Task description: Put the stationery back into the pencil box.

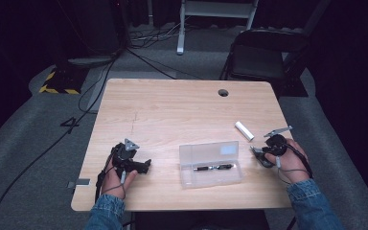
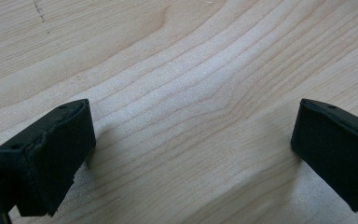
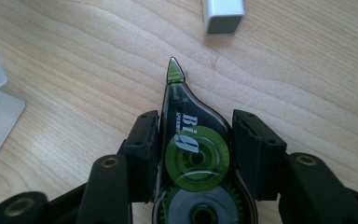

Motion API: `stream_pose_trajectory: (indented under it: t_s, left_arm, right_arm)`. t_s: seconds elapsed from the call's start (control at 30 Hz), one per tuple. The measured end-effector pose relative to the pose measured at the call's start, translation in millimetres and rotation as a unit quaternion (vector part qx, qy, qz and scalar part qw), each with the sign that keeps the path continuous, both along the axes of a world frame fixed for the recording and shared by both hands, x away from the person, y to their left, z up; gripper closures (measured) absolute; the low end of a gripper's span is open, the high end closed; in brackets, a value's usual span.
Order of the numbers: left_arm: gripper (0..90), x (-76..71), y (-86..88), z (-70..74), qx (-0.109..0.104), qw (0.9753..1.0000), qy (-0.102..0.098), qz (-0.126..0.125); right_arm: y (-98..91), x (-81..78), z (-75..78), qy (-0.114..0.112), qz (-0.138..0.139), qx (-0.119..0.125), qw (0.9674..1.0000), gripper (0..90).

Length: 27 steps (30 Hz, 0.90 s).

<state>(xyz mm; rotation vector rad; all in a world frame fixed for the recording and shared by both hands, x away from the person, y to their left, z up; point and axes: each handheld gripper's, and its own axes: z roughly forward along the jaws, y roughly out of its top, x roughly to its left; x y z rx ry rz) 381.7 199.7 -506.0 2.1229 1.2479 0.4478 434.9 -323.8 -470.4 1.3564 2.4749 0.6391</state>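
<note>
The right gripper (image 3: 193,140) holds a correction tape roller (image 3: 193,154) between its two jaws. The black pads press on both flat sides of the roller, so the jaws stand at a middle width, closed on it. The roller has a dark clear body with a green wheel inside and white letters on it. Its pointed green tip (image 3: 175,71) looks away from the gripper, and it is just above the table (image 3: 74,70) or on it; which of the two cannot be told. In the high view the right gripper (image 1: 263,155) is near the right edge of the table, in the person's right hand (image 1: 292,163), just to the right of the case (image 1: 211,164).

The case is clear plastic and lies flat at the near middle of the table. A dark pen (image 1: 214,167) lies inside it, along its length. A white cap (image 1: 244,130) lies on the wood behind the right gripper, near it but apart. In the right gripper view the cap (image 3: 223,15) is beyond the tip of the roller, not touching it.

The left gripper (image 1: 141,166) rests low at the near left of the table, in the left hand (image 1: 115,179), well apart from the case. In the left gripper view its jaws are wide, with bare wood (image 2: 191,93) between them.
</note>
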Motion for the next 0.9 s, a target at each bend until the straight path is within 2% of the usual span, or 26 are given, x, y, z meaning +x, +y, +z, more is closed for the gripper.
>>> stream_pose_trajectory:
  t_s: [0.53, 0.9]
  left_arm:
    - [0.1, 0.0, 0.1, 0.1, 0.001, 1.0000, 0.000, 0.000]
    - [0.1, 0.0, 0.1, 0.1, 0.002, 1.0000, -0.001, 0.000]
  right_arm:
    - [2.1, -4.5, 13.2, -0.011, 0.011, 0.009, 0.9998, 53.1]
    - [10.8, -12.2, 33.2, -0.042, 0.034, 0.025, 0.9982, 53.1]
